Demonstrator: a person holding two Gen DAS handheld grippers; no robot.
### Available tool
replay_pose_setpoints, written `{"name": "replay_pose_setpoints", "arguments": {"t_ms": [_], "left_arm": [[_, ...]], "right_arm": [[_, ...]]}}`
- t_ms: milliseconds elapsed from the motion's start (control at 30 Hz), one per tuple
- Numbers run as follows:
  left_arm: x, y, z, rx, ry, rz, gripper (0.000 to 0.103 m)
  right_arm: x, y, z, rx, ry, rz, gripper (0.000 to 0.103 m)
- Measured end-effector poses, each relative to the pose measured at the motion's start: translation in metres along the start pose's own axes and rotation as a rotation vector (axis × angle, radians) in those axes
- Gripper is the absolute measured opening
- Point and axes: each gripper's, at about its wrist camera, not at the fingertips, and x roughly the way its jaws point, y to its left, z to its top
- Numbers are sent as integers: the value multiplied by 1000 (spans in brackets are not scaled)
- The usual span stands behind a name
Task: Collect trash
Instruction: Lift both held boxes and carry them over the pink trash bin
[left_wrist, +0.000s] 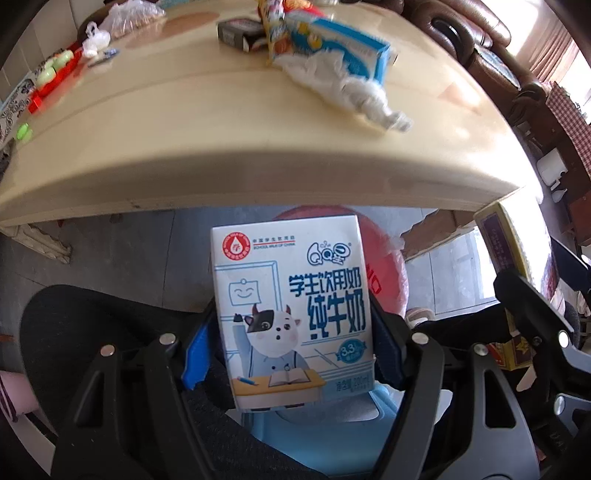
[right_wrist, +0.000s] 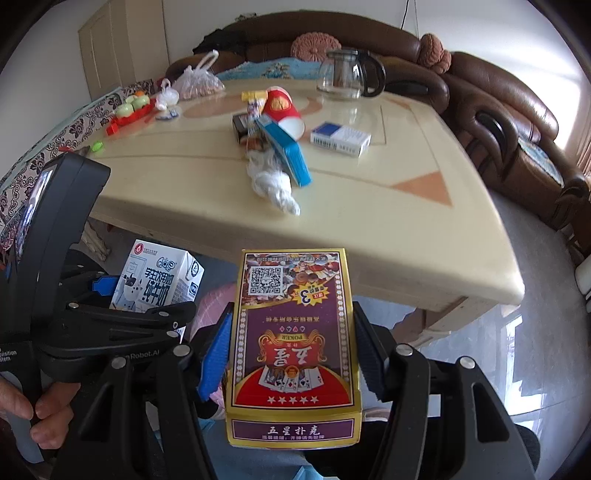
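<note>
Both grippers are holding trash below the table (right_wrist: 424, 236) edge. Left gripper (left_wrist: 295, 332) is pinching the milk carton (left_wrist: 291, 306) by its two narrow sides; right gripper (right_wrist: 291, 354) is clamping the playing-card box (right_wrist: 291, 343) the same way. Both boxes look light and probably empty, so their thin cardboard walls may be denting under hard pressing; near the corners they are stiffer.

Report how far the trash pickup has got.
Done: nothing visibly binned; no bin is clearly in view. In hand: the left gripper holds a milk carton and the right gripper holds a card box, both below the table edge. Left: crumpled tissue, blue box, red cup and white-blue pack.
</note>
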Motion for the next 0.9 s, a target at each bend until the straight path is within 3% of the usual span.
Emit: {"name": "replay_pose_setpoints", "arguments": {"t_ms": [900], "left_arm": [[129, 25, 6, -99, 300, -87, 70]], "right_arm": [[141, -15, -41, 18, 290, 43, 59]]}}
